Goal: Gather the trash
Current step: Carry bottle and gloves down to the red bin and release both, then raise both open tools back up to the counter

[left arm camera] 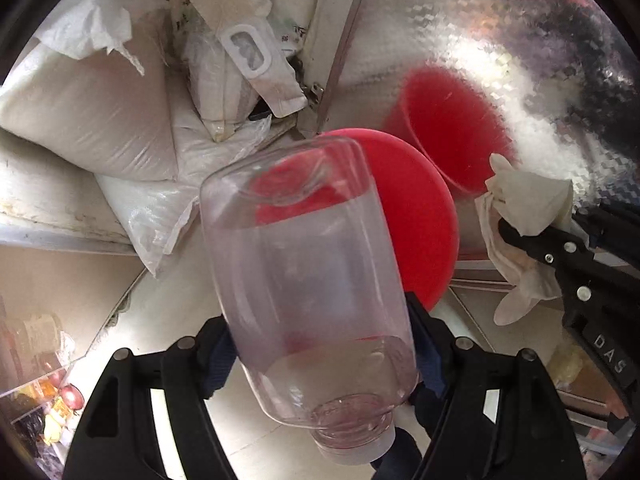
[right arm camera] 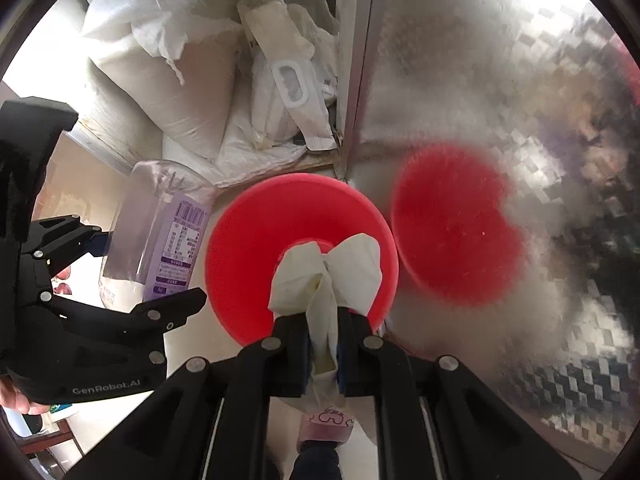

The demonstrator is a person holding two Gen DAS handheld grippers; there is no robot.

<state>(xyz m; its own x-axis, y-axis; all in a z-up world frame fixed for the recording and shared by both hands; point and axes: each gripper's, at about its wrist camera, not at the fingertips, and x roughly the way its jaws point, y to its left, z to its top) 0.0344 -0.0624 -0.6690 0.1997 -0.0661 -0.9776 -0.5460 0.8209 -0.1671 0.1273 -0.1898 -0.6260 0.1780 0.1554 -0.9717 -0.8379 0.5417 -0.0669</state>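
The left gripper (left arm camera: 316, 364) clamped an empty clear plastic bottle (left arm camera: 308, 280); the right gripper (right arm camera: 323, 354) pinched a crumpled tissue (right arm camera: 326, 276). Both hung over the red bin (right arm camera: 256, 240); neither piece was dropped yet.

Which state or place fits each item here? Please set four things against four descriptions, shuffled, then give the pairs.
Things:
1. clear plastic bottle
2. crumpled tissue
3. red bin
4. white sacks

Descriptions:
A. piled against the wall, beyond the bin
B. pinched in the right tool
C. standing on the floor beside a shiny metal panel
D. clamped across its body by the left tool

Pairs: 1-D, 2-B, 3-C, 4-A
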